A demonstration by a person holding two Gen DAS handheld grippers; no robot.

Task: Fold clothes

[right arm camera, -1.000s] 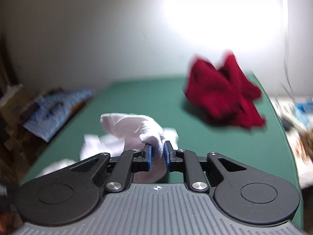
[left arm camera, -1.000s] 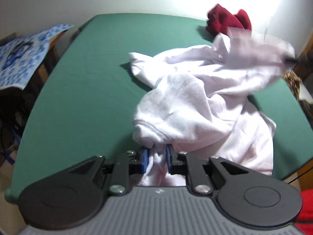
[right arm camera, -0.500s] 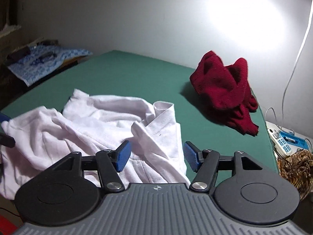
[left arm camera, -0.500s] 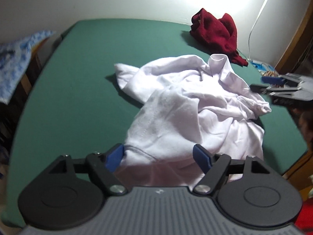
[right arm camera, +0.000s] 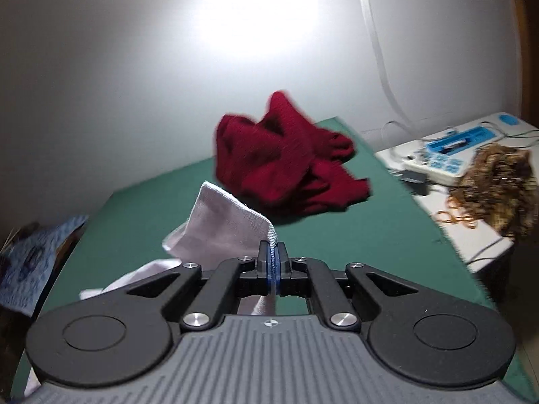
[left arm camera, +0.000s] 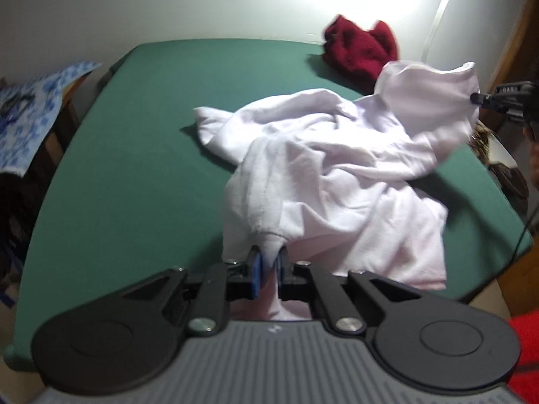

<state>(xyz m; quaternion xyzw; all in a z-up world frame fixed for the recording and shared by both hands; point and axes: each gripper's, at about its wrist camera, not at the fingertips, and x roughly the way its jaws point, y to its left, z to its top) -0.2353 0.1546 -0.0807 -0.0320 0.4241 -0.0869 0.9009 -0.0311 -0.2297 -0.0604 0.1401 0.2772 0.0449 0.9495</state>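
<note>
**White shirt pinched at two points**

The green desk (left arm camera: 128, 175) carries the crumpled white shirt (left arm camera: 337, 168) ahead of both jaws. Left gripper (left arm camera: 268, 266) clenches its near hem; right gripper (right arm camera: 273, 262) clenches a lifted edge, likely to spread it. A red garment (right arm camera: 286, 155) waits beyond.

A blue patterned cloth (left arm camera: 32, 114) drapes over furniture left of the green table (left arm camera: 134, 155). Right of the table, a side surface holds a white-and-blue device (right arm camera: 454, 155), a brown curly bundle (right arm camera: 502, 181) and some rubber bands (right arm camera: 454, 217).
</note>
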